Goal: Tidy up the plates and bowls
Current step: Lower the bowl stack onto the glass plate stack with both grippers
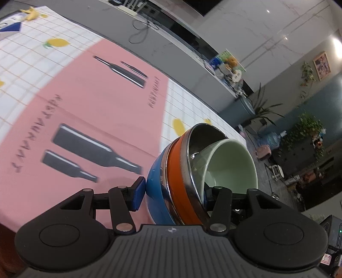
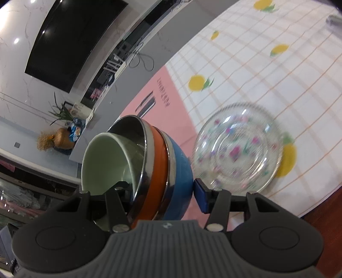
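A nested stack of bowls, blue outermost, then orange, with steel rims and a pale green bowl inside, is held tilted above the table. My left gripper is shut on the stack's wall, one finger outside on the blue bowl, the other inside. My right gripper is shut on the same stack from the other side, with the green bowl at the left of its view. A clear glass plate with pink flowers lies on the tablecloth to the right of the stack.
A pink placemat with bottle prints lies on the white lemon-print tablecloth. A yellow toy and a blue-white pack sit at the far left corner. A grey counter runs behind the table.
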Demonstrator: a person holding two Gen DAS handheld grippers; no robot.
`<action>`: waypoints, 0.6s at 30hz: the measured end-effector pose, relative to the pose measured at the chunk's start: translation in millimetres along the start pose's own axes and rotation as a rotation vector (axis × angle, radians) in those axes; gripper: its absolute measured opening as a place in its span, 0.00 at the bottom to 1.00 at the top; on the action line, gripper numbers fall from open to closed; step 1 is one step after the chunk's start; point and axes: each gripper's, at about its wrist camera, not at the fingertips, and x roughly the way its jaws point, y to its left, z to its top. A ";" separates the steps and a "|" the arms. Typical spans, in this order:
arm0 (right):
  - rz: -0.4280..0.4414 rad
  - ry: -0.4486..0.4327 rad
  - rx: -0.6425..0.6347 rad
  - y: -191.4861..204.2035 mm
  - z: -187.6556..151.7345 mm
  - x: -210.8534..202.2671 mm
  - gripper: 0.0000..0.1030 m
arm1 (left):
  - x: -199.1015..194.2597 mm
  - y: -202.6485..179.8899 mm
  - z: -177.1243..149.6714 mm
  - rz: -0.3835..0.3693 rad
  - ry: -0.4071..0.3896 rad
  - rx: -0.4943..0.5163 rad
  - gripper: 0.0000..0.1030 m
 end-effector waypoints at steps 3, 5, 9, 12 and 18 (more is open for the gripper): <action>-0.017 -0.022 -0.002 -8.0 14.9 -9.8 0.51 | 13.7 -14.2 0.9 -0.017 0.024 0.009 0.55; -0.024 -0.030 0.006 -15.1 24.8 -14.6 0.51 | 23.0 -23.0 0.6 -0.024 0.037 0.019 0.55; -0.042 -0.033 0.022 -28.6 40.6 -18.0 0.51 | 41.8 -32.9 -1.5 -0.028 0.065 0.023 0.55; -0.054 -0.020 0.039 -39.3 46.3 -13.4 0.51 | 54.0 -32.7 -4.0 -0.017 0.084 0.016 0.54; -0.066 0.008 0.068 -56.5 49.6 3.9 0.51 | 71.5 -24.7 -6.4 0.005 0.109 0.005 0.54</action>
